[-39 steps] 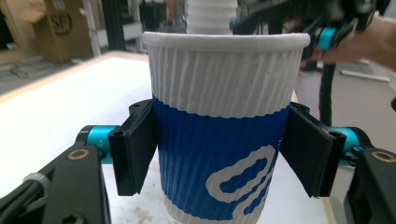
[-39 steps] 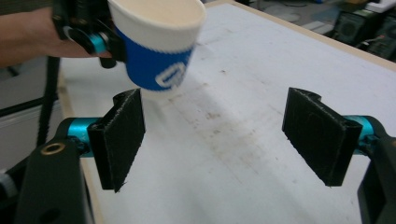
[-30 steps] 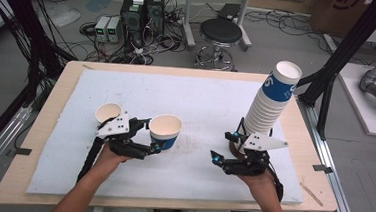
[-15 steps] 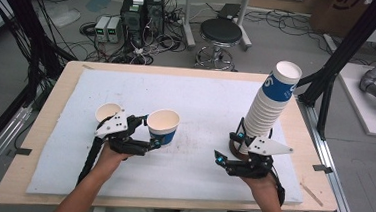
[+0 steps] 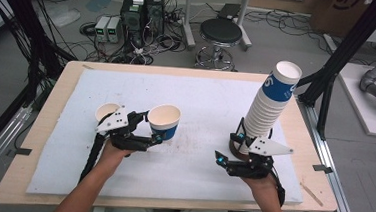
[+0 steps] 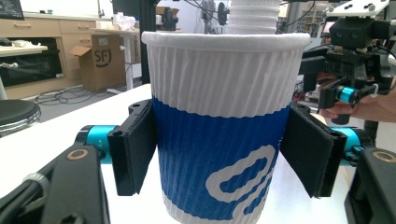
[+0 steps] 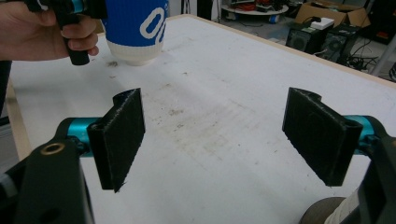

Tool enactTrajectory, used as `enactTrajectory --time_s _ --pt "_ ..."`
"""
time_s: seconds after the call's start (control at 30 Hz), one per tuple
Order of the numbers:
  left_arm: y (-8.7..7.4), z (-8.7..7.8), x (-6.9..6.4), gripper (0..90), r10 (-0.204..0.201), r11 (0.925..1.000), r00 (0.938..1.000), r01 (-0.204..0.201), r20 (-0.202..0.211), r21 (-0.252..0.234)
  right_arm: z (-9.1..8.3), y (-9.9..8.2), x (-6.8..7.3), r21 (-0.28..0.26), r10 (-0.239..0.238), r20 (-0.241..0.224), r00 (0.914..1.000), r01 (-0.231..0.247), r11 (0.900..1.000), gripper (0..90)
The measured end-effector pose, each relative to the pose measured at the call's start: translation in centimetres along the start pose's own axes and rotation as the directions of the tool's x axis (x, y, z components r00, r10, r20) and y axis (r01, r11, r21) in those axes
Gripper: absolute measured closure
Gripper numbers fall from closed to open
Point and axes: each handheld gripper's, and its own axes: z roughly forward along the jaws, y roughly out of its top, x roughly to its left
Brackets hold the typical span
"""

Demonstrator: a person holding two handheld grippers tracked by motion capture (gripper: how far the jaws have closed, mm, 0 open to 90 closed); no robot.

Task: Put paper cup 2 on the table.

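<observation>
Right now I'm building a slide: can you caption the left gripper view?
Left claw closed on a blue-and-white paper cup, cup stack behind it.

My left gripper (image 5: pixel 155 134) grips with jaws closed in, wrist level; my right gripper (image 5: pixel 228 150) rests nearby, jaws spread wide.

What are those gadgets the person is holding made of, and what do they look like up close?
Each is a black hand-held frame. The left gripper and right gripper both have two flat black padded jaws on shiny teal cylinders. A grey three-cornered plate tops each one, and a black cable trails back along the bare forearm.
</observation>
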Motion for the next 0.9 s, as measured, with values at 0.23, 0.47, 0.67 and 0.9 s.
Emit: enactTrajectory --time_s 0.23,0.47,0.67,0.9 --pt "0.0 1.2 1.1 30.0 -0.017 0.9998 0.9999 0.017 -0.002 -0.009 0.0 -0.2 0.0 0.001 0.006 0.001 1.0 -0.006 1.0 21.6" --pt "-0.9 2.7 2.3 30.0 -0.037 0.9993 0.9988 0.037 -0.031 -0.006 0.1 -0.5 0.3 0.012 0.006 -0.01 0.9999 -0.006 0.9999 21.7" --pt "-2.3 3.9 3.4 30.0 -0.04 0.9983 0.9975 0.043 -0.059 0.04 0.0 -0.5 0.3 0.009 0.002 -0.017 0.9998 -0.002 1.0 21.7" --pt "-3.9 5.4 4.0 29.6 -0.071 0.9932 0.9944 0.077 -0.079 0.087 0.1 -0.5 0.4 0.012 -0.007 -0.019 0.9998 0.007 0.9999 21.7"
